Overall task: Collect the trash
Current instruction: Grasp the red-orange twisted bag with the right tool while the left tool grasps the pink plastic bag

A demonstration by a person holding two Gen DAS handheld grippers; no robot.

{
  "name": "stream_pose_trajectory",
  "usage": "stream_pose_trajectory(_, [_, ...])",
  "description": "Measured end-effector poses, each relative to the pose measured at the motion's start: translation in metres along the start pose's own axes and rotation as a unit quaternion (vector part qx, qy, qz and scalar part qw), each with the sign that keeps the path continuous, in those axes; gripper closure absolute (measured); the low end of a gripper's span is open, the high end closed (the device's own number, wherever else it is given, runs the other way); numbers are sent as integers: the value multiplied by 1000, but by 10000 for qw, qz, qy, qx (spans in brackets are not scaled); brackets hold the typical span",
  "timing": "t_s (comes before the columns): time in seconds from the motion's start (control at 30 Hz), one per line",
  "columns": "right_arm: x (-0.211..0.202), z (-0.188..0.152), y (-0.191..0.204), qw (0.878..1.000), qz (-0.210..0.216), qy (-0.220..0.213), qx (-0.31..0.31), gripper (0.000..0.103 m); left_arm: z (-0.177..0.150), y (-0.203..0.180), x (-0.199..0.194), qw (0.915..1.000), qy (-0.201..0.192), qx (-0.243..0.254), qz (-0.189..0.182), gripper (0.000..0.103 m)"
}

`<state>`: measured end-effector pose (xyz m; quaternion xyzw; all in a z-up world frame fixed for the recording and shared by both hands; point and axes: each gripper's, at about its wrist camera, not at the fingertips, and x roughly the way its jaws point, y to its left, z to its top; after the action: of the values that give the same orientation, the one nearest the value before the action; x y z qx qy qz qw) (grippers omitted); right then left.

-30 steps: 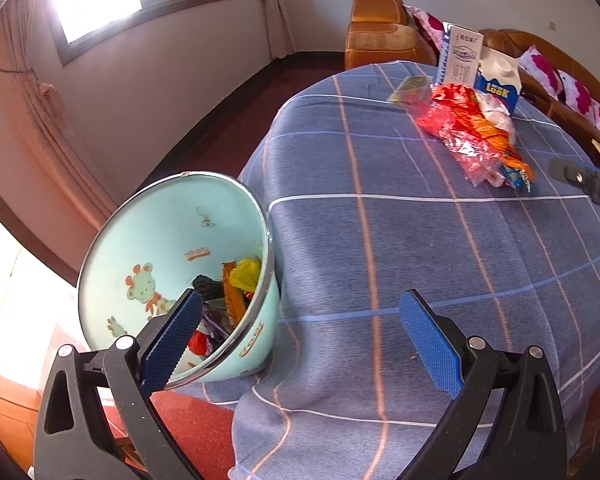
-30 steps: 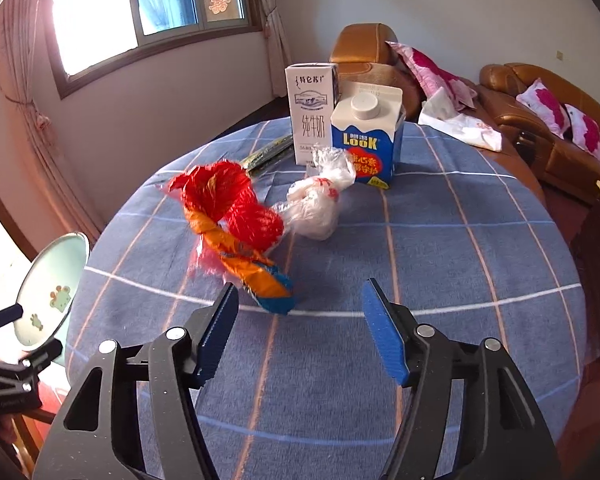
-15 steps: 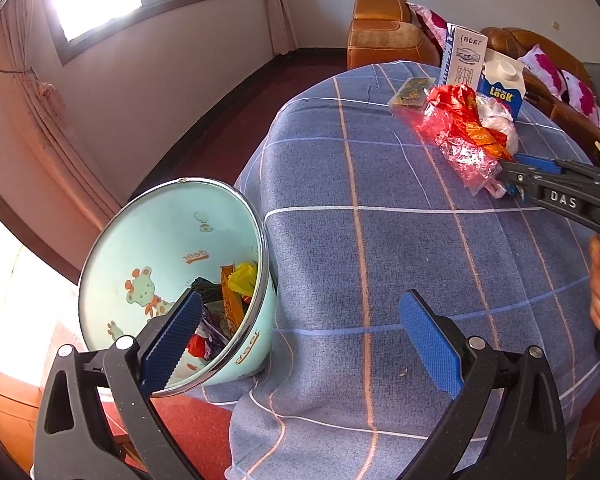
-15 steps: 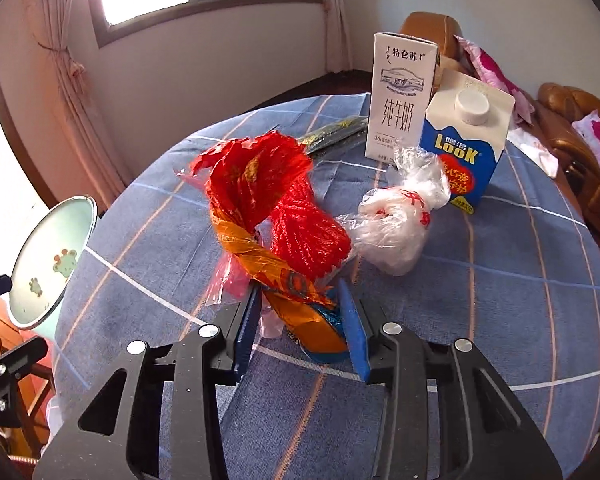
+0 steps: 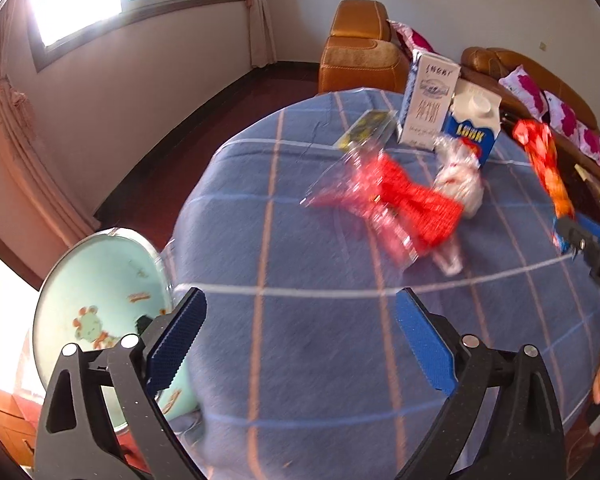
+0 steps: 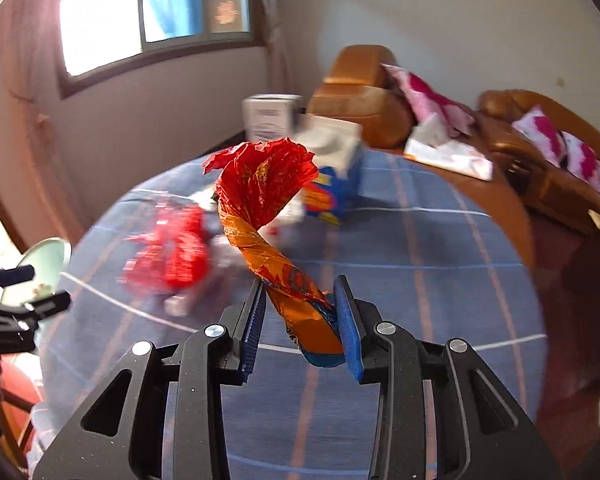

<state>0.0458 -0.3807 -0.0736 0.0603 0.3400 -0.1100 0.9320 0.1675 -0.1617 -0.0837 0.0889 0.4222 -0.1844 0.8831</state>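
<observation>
The right hand-held gripper (image 6: 300, 320) is clenched on the lower end of a twisted orange-and-red wrapper (image 6: 260, 216), which stands up from between its blue pads, clear of the table (image 6: 440, 264); its jaws have just been closing, and the wrapper is plainly caught between them. In the left wrist view the same wrapper (image 5: 544, 164) hangs in the air at the far right, above the table's right edge. The left hand-held gripper (image 5: 300, 332) is released, jaws wide with nothing between them, poised over the near part of the blue checked cloth. So the step in hand looks like the carry: one piece of trash has been picked and is off the table. Its likely goal is the pale green basin (image 5: 100, 292) with a cartoon figure inside, standing low beside the table's near left edge and already holding some scraps. The next move calls for bringing the wrapper leftward across the table, past the red bag (image 5: 404, 200) and the white plastic bag (image 5: 460, 176) still lying in the middle, until it hangs over the basin's mouth, then letting go. The wrapper is light and springy, so it may cling to a pad or catch the rim. Two cartons (image 5: 428, 108) at the far side also remain.
</observation>
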Motion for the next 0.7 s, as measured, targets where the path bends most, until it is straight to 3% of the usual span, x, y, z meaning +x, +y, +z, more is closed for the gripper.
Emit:
stream_pose_trajectory(0.2, [10,-10,-45,9972,-733,116,8,67,34,-34,28,9998,-39,-136,-132,18])
stream_pose_trajectory(0.3, [19,-16,-59,9967,-749,258,184,67,42,-44,49,9995,57,-281,-134,24])
stream_pose_trajectory(0.43, [25,-25,-68,9968,-630,338,352,67,36,-47,76,9978,472,-439,-147,43])
stream_pose_trajectory(0.57, [26,-27,-69,9972,-535,342,404,67,32,-39,79,9968,549,-515,-280,74])
stream_pose_trajectory(0.7, [21,-27,-66,9972,-531,298,445,67,30,-32,65,9982,422,-368,-195,75])
